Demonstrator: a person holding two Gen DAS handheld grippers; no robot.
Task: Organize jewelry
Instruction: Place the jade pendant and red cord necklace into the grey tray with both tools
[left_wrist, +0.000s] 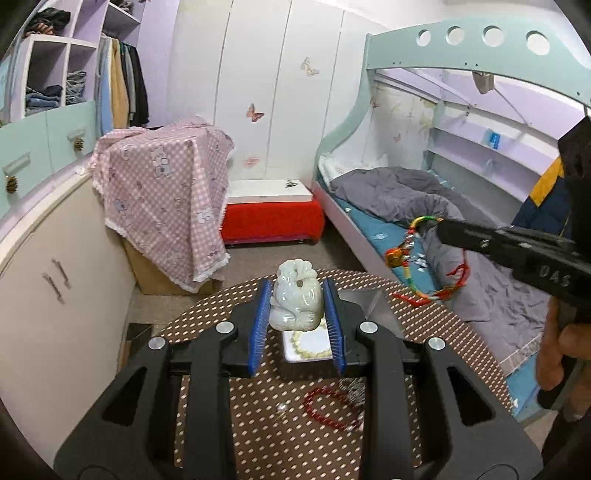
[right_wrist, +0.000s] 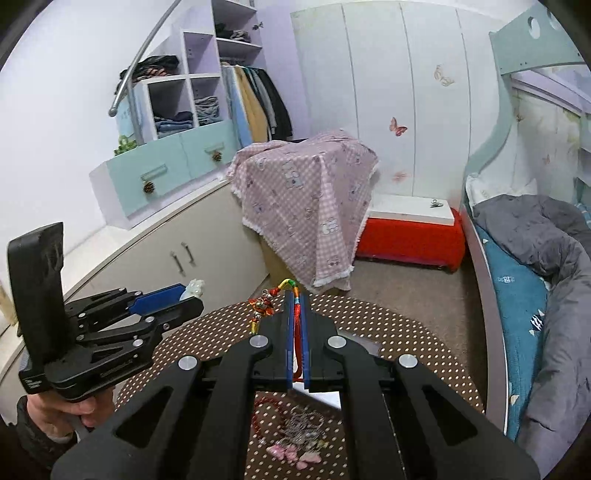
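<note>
On the dotted tabletop, nearest the left camera, a red bead bracelet lies beside a silvery chain; the right view also shows pink pieces close by. Farther on, a white tray holds a pale bead string. Above it, the left tool grips a pale green jade figure between its blue pads, partly open around the carving. To the right, the right tool is nearly closed, pinching a multicoloured cord that hangs in a loop over the tabletop's edge, a small red-gold charm dangling from it. Beyond stand a pink checked cloth, a red box and a bed.
</note>
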